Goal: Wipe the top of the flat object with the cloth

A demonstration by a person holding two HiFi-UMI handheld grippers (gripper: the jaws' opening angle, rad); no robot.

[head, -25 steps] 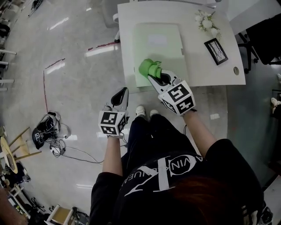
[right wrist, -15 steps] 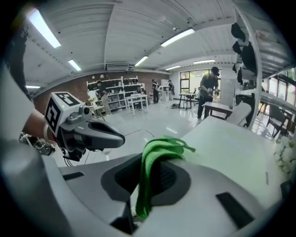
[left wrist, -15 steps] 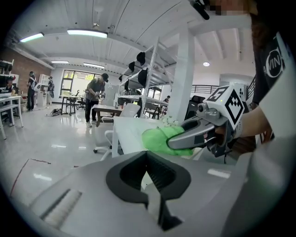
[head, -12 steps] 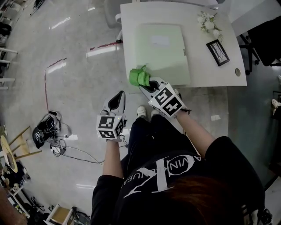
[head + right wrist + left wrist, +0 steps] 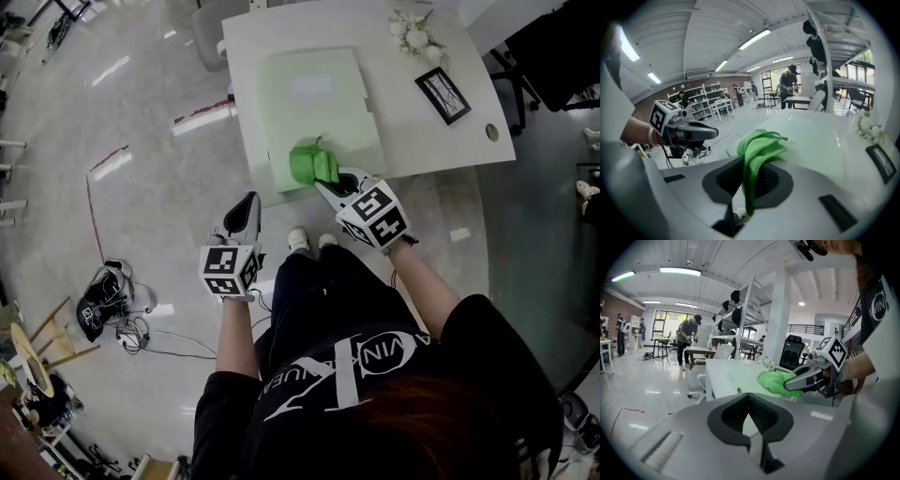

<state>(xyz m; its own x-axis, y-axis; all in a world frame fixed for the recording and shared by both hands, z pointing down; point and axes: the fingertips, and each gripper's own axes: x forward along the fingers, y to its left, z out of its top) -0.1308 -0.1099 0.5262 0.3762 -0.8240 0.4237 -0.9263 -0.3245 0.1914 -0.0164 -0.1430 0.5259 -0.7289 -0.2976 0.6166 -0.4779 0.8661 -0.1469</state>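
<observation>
The right gripper point(image 5: 330, 185), pinching the green cloth point(image 5: 312, 164), has come back from off the near-left edge onto the pale green folder point(image 5: 314, 98), so wiping likely continues; the left gripper point(image 5: 250, 202), pressed together and empty, hangs left of the table point(image 5: 441, 131)

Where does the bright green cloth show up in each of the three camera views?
Head view: bright green cloth, centre, at the pale green flat sheet's near end, in the right gripper.
Left gripper view: right of centre, in that gripper's tip.
Right gripper view: centre, draped between its own jaws.
Shared landmark: white flower bunch.
</observation>
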